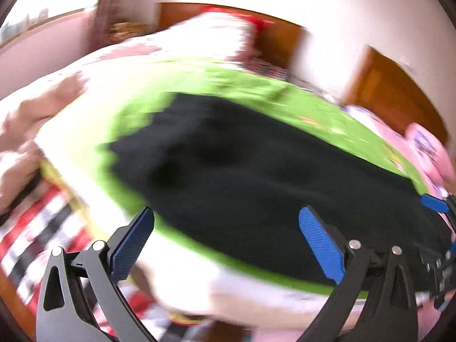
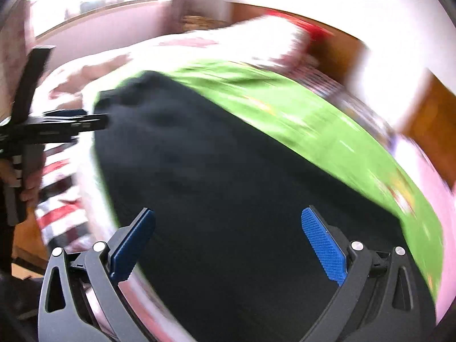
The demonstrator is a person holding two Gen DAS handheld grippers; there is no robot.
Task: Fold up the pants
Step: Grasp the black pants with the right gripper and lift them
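The pants [image 1: 256, 176], black and badly blurred in both views, lie on a green sheet [image 1: 242, 85] spread over a bed. In the left wrist view their long axis runs from the middle left of the frame down to the lower right edge; in the right wrist view it runs from a bunched end at upper left [image 2: 136, 91] down to the bottom centre. Which end is the waist cannot be told through the blur.

The left tongs [image 1: 226, 240] are spread wide with nothing between the blue pads [image 1: 320, 245], hovering over the near edge of the pants. The right tongs [image 2: 228, 242] are likewise spread and empty, with black cloth filling the space beyond them.

In the right wrist view the left tool shows at the left edge [image 2: 57, 124], its tip just beside the bunched end of the pants. In the left wrist view the right tool shows at the right edge [image 1: 434, 203], over the pants' lower right end.

Around the sheet: white bedding [image 1: 205, 37] at the top, a red, white and black striped cloth [image 1: 37, 228] at lower left, something pink [image 1: 427, 148] at right, and a brown wooden headboard [image 1: 285, 40] behind.
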